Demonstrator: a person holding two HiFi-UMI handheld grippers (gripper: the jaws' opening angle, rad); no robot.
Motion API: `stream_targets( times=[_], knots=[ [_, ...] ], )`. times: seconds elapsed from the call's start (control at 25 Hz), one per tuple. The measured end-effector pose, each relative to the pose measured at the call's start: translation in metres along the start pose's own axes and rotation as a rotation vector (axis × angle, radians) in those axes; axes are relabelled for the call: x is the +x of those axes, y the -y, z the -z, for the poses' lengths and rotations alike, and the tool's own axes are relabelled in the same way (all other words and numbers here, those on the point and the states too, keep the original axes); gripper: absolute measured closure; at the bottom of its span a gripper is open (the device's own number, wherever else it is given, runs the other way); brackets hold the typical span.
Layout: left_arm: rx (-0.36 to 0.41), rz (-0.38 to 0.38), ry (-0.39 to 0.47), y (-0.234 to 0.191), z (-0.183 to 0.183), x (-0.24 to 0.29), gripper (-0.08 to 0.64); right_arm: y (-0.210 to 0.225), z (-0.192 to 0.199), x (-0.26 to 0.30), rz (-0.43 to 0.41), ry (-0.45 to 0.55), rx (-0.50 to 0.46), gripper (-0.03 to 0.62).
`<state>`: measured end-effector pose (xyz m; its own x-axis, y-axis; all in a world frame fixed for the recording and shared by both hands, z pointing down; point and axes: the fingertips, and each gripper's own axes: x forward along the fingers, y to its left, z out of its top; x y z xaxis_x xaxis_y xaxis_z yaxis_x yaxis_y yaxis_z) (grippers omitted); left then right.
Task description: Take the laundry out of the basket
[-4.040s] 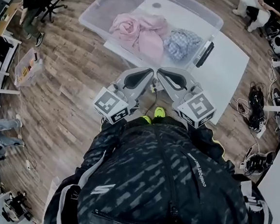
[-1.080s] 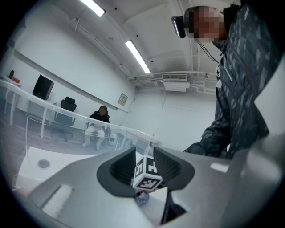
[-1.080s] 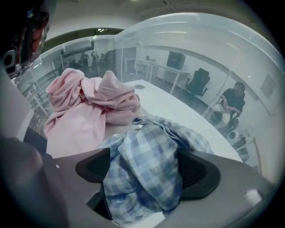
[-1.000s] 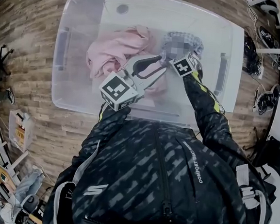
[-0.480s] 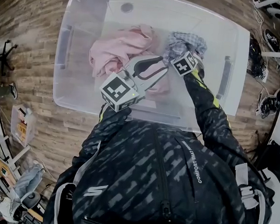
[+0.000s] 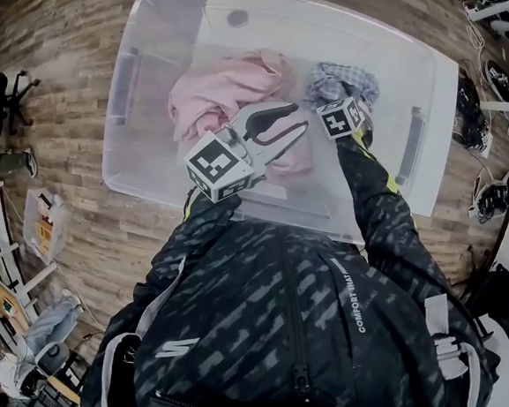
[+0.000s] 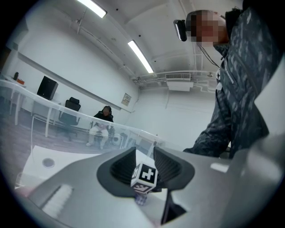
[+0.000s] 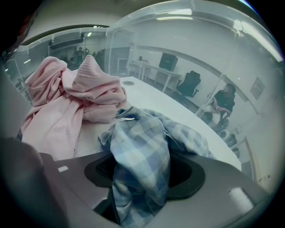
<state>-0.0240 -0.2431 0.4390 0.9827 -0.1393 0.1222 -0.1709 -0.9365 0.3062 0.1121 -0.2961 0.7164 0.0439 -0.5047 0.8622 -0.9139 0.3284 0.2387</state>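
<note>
The blue-and-white checked cloth point(image 8: 138, 133) lies inside the clear plastic basket point(image 6: 143, 157), bunched between the jaws of the right tool point(image 8: 143, 153). Those jaws have just been closing and now pinch a fold of it. The crumpled pink garment point(image 8: 67, 102) lies just left of that tool, untouched. The left tool point(image 7: 145, 153) hovers over the basket, jaws narrowly apart, empty. Judged progress: nothing is out yet; both items remain to be lifted.

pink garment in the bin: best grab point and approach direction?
Grip the ribbed peak of the pink garment, coming down from straight above. That fold stands proud of the crumpled heap, so the jaws can close across it, and the clear bin's tall walls block a sideways approach.
</note>
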Motion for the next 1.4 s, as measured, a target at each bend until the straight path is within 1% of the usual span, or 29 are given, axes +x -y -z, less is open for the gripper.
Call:
stream_targets(
  times=[0.12,0.2,0.28,0.4,0.68,0.92,1.16,1.4],
  knots=[
    [-0.003,-0.005,0.032,-0.002,-0.006,-0.001,0.442,0.010,-0.005,-0.002,0.019,0.022,0.050,0.345],
    [0.007,-0.014,0.048,-0.004,-0.010,-0.002,0.442,0.014,-0.009,-0.005,0.015,0.032,0.088,0.367],
    [0.011,-0.023,0.057,-0.005,-0.013,-0.005,0.442,0.015,-0.011,-0.012,0.009,0.044,0.125,0.378],
    [0.007,-0.031,0.074,-0.003,-0.017,-0.009,0.442,0.018,-0.019,-0.028,0.007,0.089,0.176,0.382],
    [0.027,-0.029,0.118,-0.002,-0.030,-0.012,0.442,0.034,-0.050,-0.084,0.023,0.247,0.287,0.387],
    [0.033,-0.048,0.138,-0.003,-0.037,-0.014,0.442,0.042,-0.083,-0.139,0.005,0.409,0.319,0.387],
    [0.055,-0.067,0.148,0.011,-0.043,-0.012,0.442,0.043,-0.106,-0.204,0.001,0.577,0.272,0.387],
    [0.060,-0.076,0.156,0.014,-0.053,-0.010,0.442,0.044,-0.129,-0.258,-0.039,0.704,0.280,0.387]
  ],
)
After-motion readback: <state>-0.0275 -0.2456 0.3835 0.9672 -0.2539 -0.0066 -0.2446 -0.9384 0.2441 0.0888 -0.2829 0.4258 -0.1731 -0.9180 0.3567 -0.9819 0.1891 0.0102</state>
